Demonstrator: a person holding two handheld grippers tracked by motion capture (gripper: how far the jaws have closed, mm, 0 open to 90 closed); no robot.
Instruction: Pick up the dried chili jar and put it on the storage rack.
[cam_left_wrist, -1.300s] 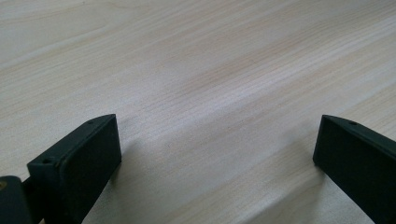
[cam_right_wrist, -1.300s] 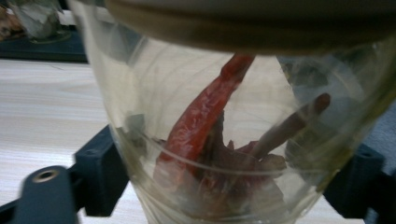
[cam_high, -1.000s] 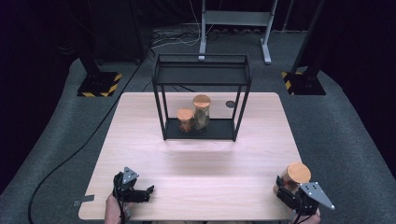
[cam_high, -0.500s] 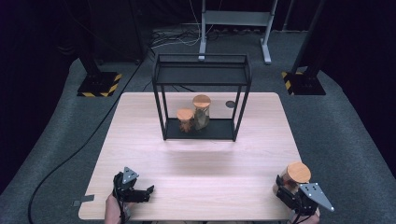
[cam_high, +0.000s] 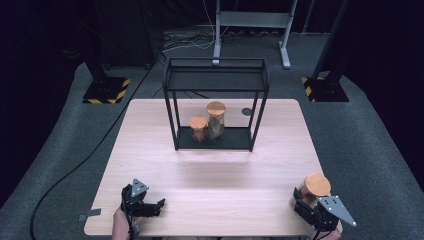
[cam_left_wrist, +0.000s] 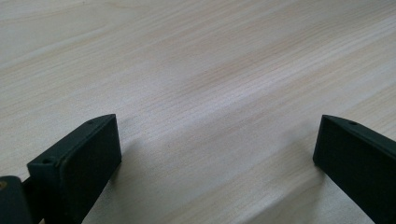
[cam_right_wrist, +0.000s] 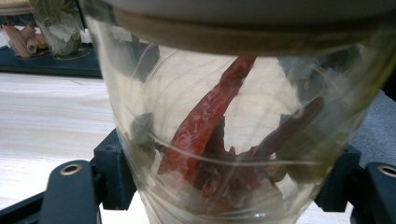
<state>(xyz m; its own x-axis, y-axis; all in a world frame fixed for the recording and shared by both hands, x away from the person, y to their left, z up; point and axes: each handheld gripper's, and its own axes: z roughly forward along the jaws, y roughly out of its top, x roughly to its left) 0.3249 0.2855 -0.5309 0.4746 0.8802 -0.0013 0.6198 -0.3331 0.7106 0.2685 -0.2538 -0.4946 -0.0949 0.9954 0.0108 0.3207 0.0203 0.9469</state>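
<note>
A glass jar of dried red chillies (cam_right_wrist: 233, 140) with a wooden lid (cam_high: 317, 184) stands between the jaws of my right gripper (cam_high: 306, 199) at the table's front right corner; the jaws press on both sides of the glass. At the front left, my left gripper (cam_high: 156, 206) rests low over the bare wood, its fingers (cam_left_wrist: 79, 158) wide apart with nothing between them. Two more wooden-lidded jars, a short one (cam_high: 198, 128) and a taller one (cam_high: 216, 119), stand on the bottom shelf of a black wire rack (cam_high: 216, 145) at the back middle of the table.
The rack's top shelf (cam_high: 215, 80) holds nothing. A small dark disc (cam_high: 246, 111) lies on the table behind the rack's right leg. Bare light wood (cam_high: 220, 185) stretches between the rack and both grippers. Black stands and cables sit on the floor beyond the table.
The right gripper and its jar have shifted very slightly. The left gripper has stayed put.
</note>
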